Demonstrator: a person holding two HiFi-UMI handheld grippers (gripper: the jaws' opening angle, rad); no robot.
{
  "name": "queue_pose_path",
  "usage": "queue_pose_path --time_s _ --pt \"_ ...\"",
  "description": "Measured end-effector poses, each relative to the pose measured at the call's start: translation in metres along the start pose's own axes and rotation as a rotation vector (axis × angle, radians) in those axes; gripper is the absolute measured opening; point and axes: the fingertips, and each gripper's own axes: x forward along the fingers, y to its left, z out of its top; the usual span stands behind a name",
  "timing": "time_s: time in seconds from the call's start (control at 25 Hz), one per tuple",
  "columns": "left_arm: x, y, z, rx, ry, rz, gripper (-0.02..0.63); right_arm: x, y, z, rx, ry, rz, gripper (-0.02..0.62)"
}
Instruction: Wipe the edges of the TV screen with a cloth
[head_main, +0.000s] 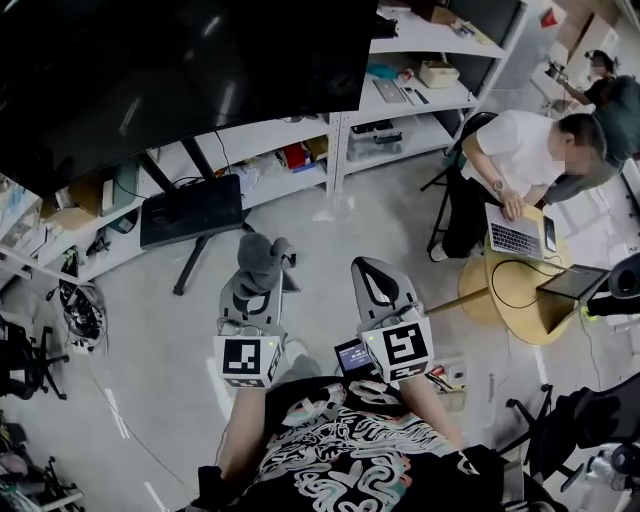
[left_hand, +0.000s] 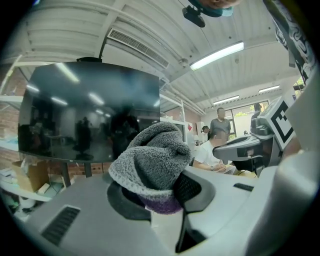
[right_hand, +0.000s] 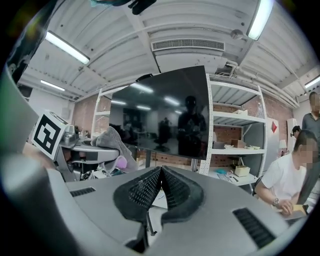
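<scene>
The left tool is clamped on a grey terry cloth with a purple patch on its underside; the cloth is bunched between the jaws and rises above them in a rounded mound. In the head view, the same cloth covers the tip of the left tool, in front of the person's torso and above the grey floor. The right tool is closed, with its two black ribbed pads meeting at the tips and nothing between them. In the head view it lies just beside the left tool, and the two are parallel and not touching. The large black flat TV screen stands on a black stand ahead of both tools. The cloth is clear of the screen, below its lower edge. The screen is dark and shows reflections of ceiling lights. A white metal shelving unit stands behind and to the right of the screen. At far right, a person in a white shirt sits at a round wooden surface that carries an open laptop.
</scene>
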Motion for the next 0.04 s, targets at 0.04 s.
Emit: queue_pose_path --time_s 0.04 --pt "0.0007 -0.0099 -0.0004 0.002 0.003 0.006 0.118 -0.0073 -0.0071 -0.0029 0.001 -0.001 0.003 0.029"
